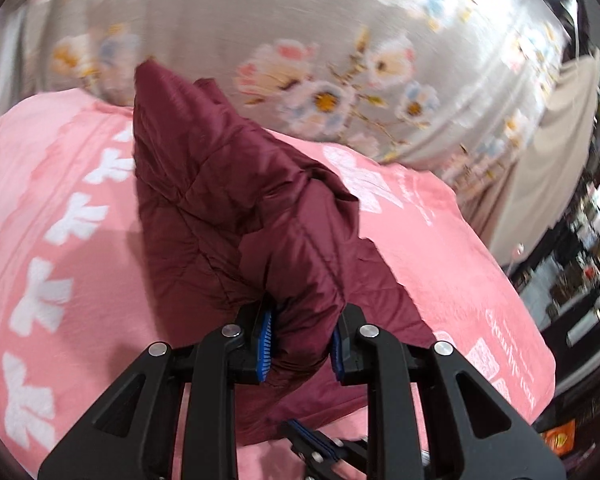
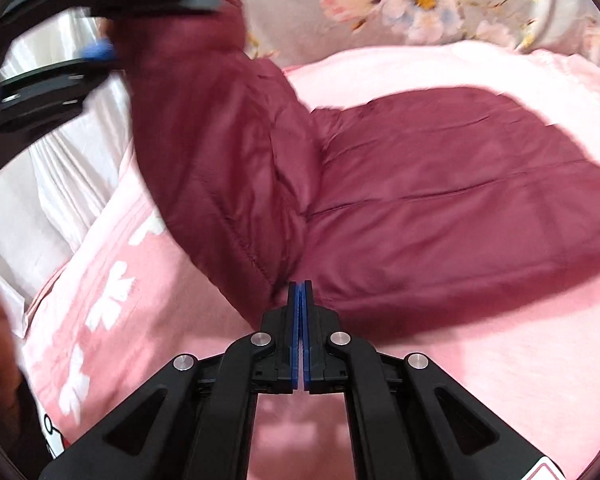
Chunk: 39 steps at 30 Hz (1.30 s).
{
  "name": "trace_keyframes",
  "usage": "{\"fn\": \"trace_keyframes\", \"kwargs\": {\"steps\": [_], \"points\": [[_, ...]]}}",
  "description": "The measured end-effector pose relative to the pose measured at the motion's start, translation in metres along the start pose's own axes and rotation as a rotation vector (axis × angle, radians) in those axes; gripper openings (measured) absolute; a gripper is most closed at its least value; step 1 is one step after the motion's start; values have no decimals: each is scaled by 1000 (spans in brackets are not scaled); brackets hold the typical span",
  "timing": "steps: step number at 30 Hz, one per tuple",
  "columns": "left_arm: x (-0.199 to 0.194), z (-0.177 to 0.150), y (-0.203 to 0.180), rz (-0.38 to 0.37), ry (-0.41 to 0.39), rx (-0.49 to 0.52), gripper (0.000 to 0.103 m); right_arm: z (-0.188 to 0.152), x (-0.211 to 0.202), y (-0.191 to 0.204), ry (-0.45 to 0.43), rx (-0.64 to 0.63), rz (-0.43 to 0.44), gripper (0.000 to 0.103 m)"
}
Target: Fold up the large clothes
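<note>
The maroon padded jacket lies on the pink blanket, body flat to the right, one sleeve lifted leftward. The left claw clamps that sleeve's end; the right claw, pressed closed, seems to pinch the hem. A floral bedsheet spreads beyond.

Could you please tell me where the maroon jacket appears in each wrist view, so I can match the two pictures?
Left wrist: jacket centre, a fold clamped between the left gripper jaws.
Right wrist: jacket centre to right, sleeve rising upper left.
Shared landmark: pink blanket underneath.
</note>
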<state>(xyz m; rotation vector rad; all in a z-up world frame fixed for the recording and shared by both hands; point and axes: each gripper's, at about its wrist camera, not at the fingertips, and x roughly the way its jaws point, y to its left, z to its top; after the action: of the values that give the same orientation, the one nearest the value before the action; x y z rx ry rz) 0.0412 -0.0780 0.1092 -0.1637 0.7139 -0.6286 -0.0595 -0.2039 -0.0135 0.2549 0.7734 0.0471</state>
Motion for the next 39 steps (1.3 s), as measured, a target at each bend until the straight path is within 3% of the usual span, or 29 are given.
{"fn": "trace_keyframes", "kwargs": {"steps": [5, 9, 12, 15, 17, 19, 20, 23, 25, 27, 30, 32, 36, 39], "points": [[51, -8, -38, -63, 101, 44, 21, -4, -30, -35, -5, 57, -70, 1], [98, -25, -60, -106, 225, 43, 21, -12, -47, -54, -17, 68, -152, 1], [128, -43, -69, -88, 287, 41, 23, -15, -58, -71, -21, 91, -199, 1], [135, -54, -79, -52, 282, 81, 24, -13, -69, -83, -36, 118, -224, 2], [129, -51, -78, -80, 285, 67, 34, -5, -82, -91, -69, 134, -244, 6], [113, -41, -72, -162, 278, 4, 46, 4, -93, -100, -96, 151, -245, 7], [106, -34, -71, -196, 261, -19, 57, 15, -98, -105, -112, 161, -234, 8], [70, -9, -64, -274, 155, -52, 70, 55, -106, -115, -164, 182, -200, 10], [48, 8, -58, -252, 79, -49, 72, 84, -112, -118, -201, 208, -147, 20], [33, 28, -43, -192, 16, -63, 74, 112, -114, -120, -235, 237, -84, 51], [36, 49, -20, -89, -7, -95, 74, 153, -98, -119, -227, 243, -37, 63], [44, 60, -4, -39, 2, -120, 74, 183, -71, -117, -175, 243, -25, 75], [71, 73, 17, 67, 28, -112, 74, 215, -8, -117, 6, 275, -72, 76], [88, 76, 31, 125, 53, -90, 74, 225, 34, -120, 92, 276, -169, 76]]}}
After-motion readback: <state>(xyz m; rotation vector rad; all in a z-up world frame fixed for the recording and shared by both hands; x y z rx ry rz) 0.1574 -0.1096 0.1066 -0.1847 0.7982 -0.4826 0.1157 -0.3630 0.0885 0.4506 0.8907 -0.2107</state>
